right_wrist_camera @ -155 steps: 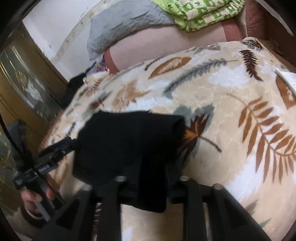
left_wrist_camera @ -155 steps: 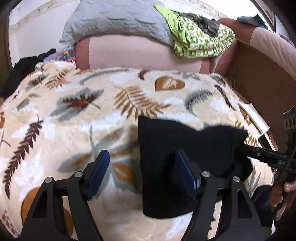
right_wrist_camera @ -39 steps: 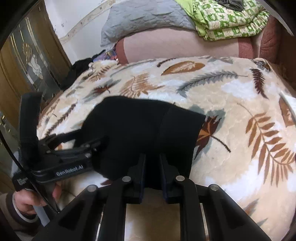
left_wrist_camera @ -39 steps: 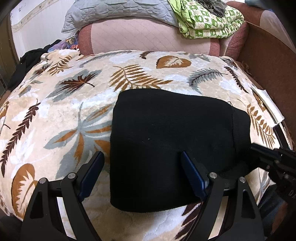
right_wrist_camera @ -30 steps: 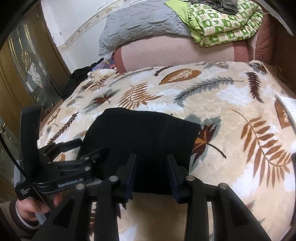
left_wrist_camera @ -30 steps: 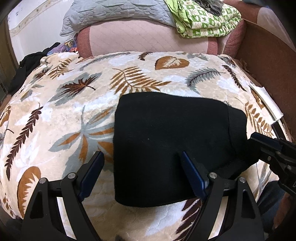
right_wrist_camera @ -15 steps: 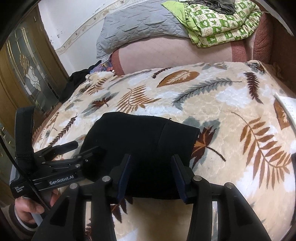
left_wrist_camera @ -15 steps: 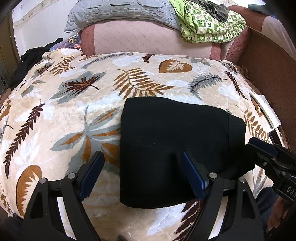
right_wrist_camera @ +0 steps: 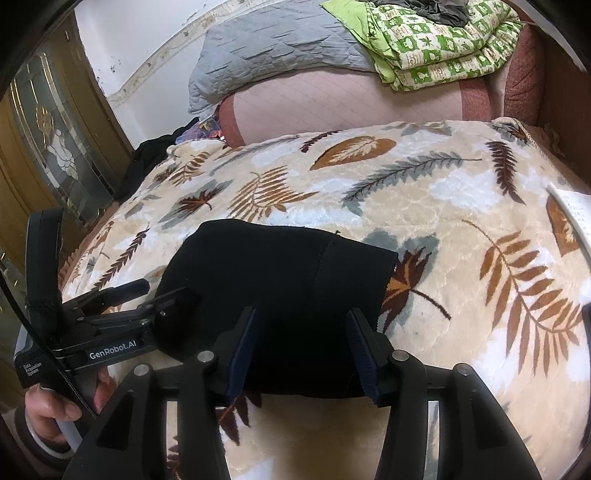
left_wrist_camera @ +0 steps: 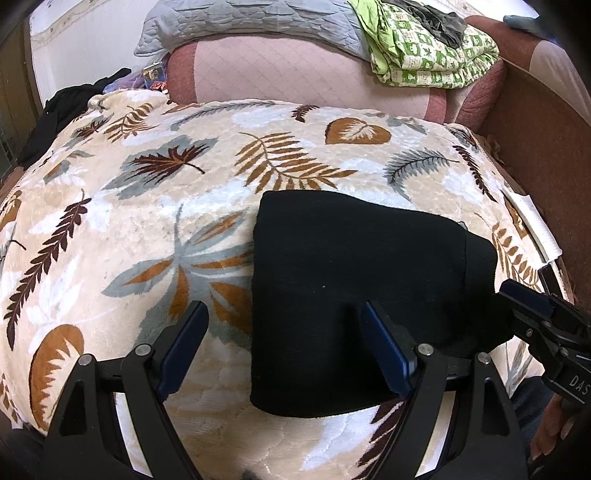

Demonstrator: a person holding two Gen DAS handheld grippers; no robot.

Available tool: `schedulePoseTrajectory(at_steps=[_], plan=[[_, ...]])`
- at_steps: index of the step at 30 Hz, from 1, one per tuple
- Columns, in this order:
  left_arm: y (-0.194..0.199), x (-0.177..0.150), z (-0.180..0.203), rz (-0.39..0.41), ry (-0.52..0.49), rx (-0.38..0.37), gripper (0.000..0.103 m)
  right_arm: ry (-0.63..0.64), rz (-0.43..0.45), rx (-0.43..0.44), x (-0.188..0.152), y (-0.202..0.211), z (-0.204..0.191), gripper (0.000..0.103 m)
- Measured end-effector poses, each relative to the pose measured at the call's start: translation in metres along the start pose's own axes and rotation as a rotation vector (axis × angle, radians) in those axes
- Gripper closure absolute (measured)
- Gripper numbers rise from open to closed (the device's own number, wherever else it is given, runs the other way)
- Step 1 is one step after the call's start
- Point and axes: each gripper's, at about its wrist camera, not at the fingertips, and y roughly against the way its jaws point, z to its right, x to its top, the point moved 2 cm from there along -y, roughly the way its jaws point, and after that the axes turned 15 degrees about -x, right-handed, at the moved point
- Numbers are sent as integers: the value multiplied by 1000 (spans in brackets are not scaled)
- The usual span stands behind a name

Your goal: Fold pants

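The black pants (left_wrist_camera: 354,273) lie folded into a compact rectangle on the leaf-patterned blanket (left_wrist_camera: 155,206); they also show in the right wrist view (right_wrist_camera: 280,280). My left gripper (left_wrist_camera: 284,339) is open and empty at the near left edge of the fold, its right finger over the cloth. My right gripper (right_wrist_camera: 301,343) is open and empty over the near edge of the pants, with the ribbed waistband end to its right. Each gripper shows in the other's view, the right one (left_wrist_camera: 535,314) and the left one (right_wrist_camera: 147,299).
The blanket (right_wrist_camera: 461,221) covers a bed. At the back stand a pink quilted headboard roll (left_wrist_camera: 295,74), a grey pillow (left_wrist_camera: 240,18) and a folded green quilt (left_wrist_camera: 424,55). A white paper (left_wrist_camera: 535,225) lies at the right edge. Dark clothes (left_wrist_camera: 66,107) lie far left.
My right gripper opened and let go of the pants' near edge, then drew back slightly. My left gripper stayed open and shifted a little leftward. The folded pants rest flat.
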Motion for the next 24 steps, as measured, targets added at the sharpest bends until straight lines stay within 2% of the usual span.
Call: schedulePoseTrajectory(at_steps=[24], plan=[[-6, -3, -7, -10, 36, -24, 18, -31, -14, -21, -3, -4, 9, 47]])
